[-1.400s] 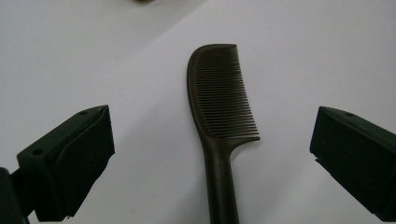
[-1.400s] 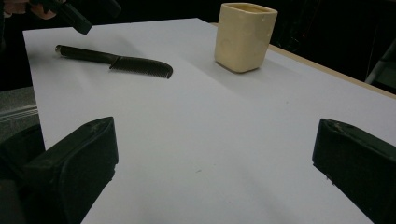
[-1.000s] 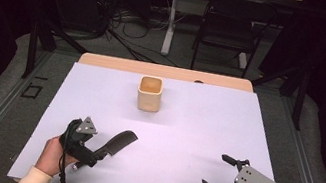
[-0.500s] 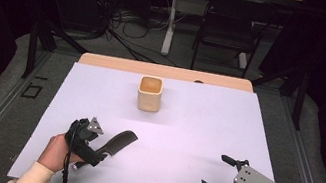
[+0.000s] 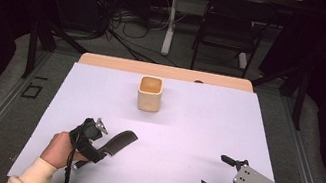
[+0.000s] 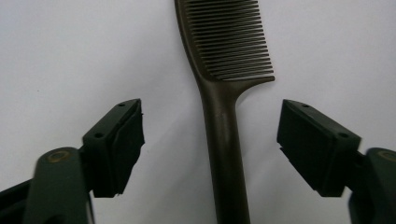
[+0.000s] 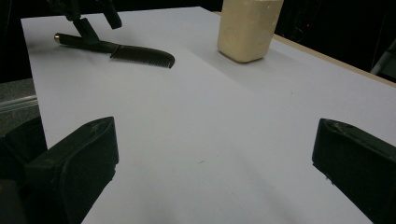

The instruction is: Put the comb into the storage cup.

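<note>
Straddling comb (image 6: 224, 116) handle, left gripper (image 6: 210, 144) fingers wide, cream cup (image 5: 149, 93) well apart, right gripper (image 5: 221, 175) wide.

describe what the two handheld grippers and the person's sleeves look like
Both are black two-jaw tools. The left gripper has blocky black jaws with small screw holes and a black cable trailing back over a cream sleeve. The right gripper carries a grey three-cornered plate dotted with small holes, and has a black cable at the wrist.
</note>
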`<control>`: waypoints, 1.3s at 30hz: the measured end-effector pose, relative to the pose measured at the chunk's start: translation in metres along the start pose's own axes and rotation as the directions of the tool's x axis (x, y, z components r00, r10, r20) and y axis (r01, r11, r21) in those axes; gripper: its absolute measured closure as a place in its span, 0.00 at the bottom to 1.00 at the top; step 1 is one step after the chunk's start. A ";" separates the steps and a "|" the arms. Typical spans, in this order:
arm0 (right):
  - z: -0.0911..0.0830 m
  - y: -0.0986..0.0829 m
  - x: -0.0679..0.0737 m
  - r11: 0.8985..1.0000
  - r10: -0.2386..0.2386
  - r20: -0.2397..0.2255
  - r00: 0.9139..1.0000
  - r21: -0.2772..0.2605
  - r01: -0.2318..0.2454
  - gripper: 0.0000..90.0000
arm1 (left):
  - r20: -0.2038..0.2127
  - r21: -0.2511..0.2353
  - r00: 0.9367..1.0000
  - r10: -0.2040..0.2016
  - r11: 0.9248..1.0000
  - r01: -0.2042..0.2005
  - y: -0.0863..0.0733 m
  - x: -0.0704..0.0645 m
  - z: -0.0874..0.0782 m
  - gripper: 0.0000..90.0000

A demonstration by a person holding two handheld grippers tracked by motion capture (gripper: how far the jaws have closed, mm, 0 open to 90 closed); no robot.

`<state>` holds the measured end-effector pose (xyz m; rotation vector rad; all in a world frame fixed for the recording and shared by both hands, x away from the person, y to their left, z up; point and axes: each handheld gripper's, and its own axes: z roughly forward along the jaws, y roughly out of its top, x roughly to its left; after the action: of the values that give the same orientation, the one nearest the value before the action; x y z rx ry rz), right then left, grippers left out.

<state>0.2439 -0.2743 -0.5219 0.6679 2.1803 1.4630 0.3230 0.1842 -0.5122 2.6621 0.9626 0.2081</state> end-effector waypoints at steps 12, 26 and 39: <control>0.001 0.000 0.000 1.000 0.006 -0.002 1.000 0.004 -0.006 0.00 | 0.041 0.090 0.999 -0.006 0.996 0.002 0.009 0.001 0.006 0.58; 0.000 0.000 0.000 1.000 0.003 -0.001 1.000 0.005 -0.003 0.00 | 0.051 0.168 0.999 0.004 0.986 -0.012 0.019 0.000 0.016 0.70; 0.001 0.000 0.000 1.000 0.006 -0.001 1.000 0.005 -0.006 0.00 | 0.056 0.177 0.998 -0.026 0.984 0.016 0.017 0.002 0.020 0.76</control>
<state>0.2440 -0.2736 -0.5226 0.6764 2.1858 1.4618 0.3399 0.1685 -0.5249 2.7987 1.0348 0.0422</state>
